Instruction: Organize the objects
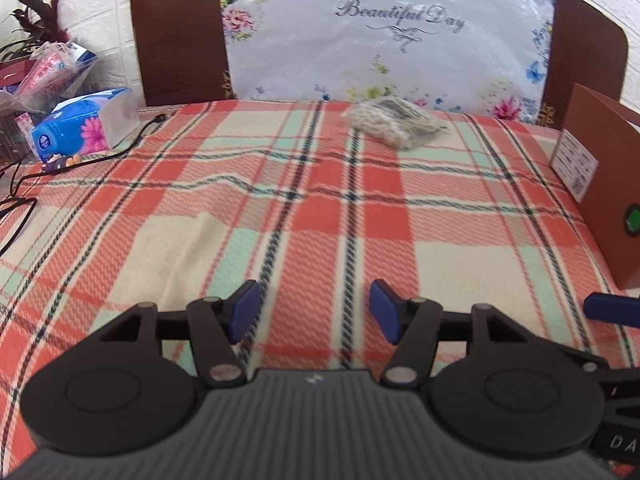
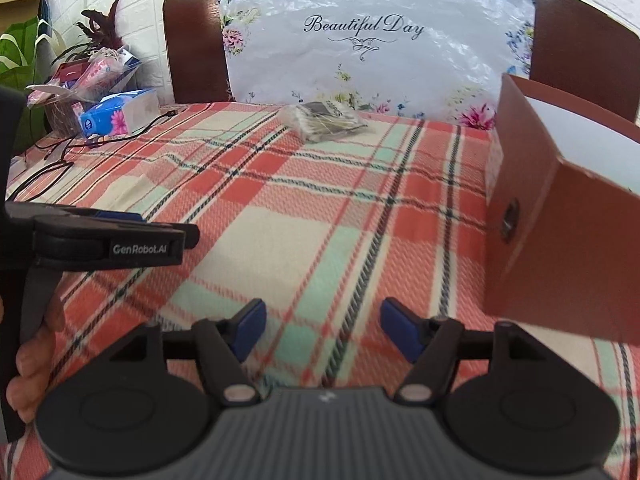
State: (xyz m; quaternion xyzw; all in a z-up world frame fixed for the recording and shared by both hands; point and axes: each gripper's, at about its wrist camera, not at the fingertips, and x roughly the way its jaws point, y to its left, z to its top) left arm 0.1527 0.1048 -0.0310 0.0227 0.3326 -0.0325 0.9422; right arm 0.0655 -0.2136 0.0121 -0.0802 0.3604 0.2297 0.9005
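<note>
A clear plastic packet (image 1: 394,124) of small pale items lies on the plaid cloth (image 1: 280,208) near the far edge; it also shows in the right wrist view (image 2: 326,120). An open brown cardboard box (image 2: 560,216) stands at the right; its side shows in the left wrist view (image 1: 600,188). My left gripper (image 1: 314,312) is open and empty above the near cloth, far short of the packet. My right gripper (image 2: 322,330) is open and empty, just left of the box. The left gripper shows from the side in the right wrist view (image 2: 116,236).
A blue tissue pack (image 1: 86,124) and a pile of packets and a plant (image 1: 44,64) sit at the far left. A black cable (image 1: 80,160) trails over the cloth's left side. A brown chair back with a floral cover (image 1: 380,36) stands behind the table.
</note>
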